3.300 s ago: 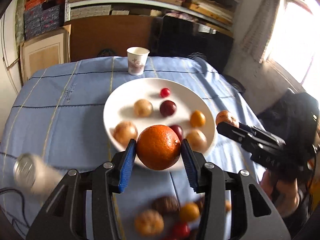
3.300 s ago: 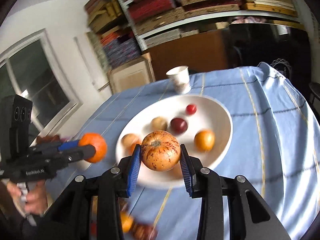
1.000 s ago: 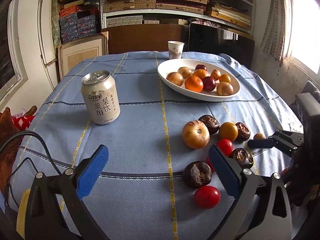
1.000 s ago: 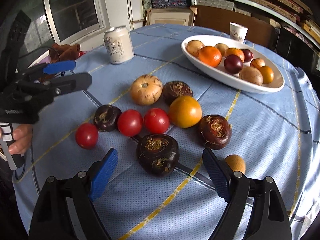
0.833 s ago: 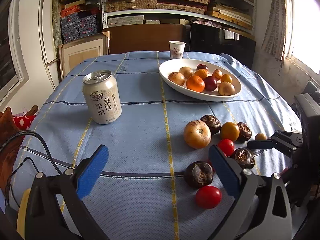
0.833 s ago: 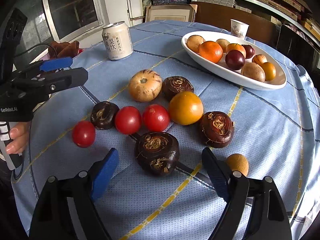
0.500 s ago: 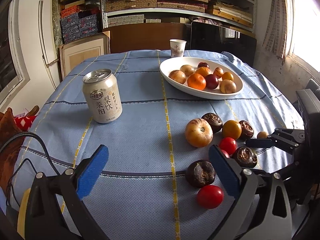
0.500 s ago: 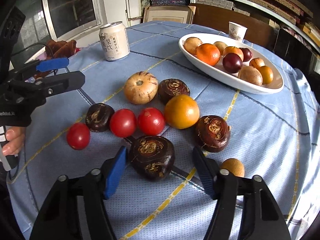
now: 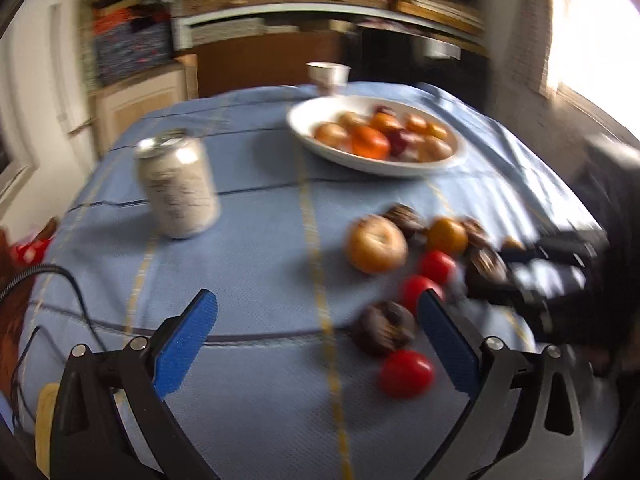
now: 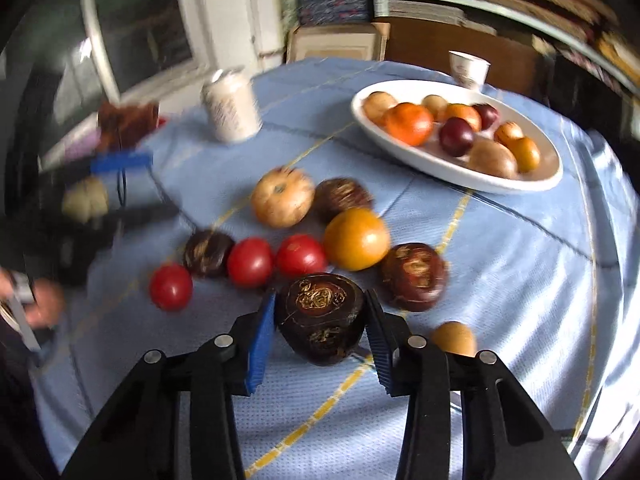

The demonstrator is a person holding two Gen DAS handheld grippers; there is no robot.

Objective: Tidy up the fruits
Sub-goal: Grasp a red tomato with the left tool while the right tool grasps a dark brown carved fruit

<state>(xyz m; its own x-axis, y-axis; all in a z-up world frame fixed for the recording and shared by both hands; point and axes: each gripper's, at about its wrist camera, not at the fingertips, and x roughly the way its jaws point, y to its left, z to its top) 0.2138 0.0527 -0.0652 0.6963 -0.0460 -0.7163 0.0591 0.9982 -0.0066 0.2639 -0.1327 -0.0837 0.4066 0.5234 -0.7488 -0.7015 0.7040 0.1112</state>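
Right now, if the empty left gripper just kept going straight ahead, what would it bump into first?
Probably bare blue tablecloth: nothing lies between the open left gripper. The dark fruit sits just right of that line, though blur makes depth uncertain.

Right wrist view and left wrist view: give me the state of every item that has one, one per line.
Right gripper: closing, fingers against the dark fruit.
Left gripper: open, nothing between its fingers.
Drink can: upright, apart from the fruit.
Paper cup: upright behind the plate.
White plate: holds several fruits.
Loose fruits: clustered on the blue tablecloth.
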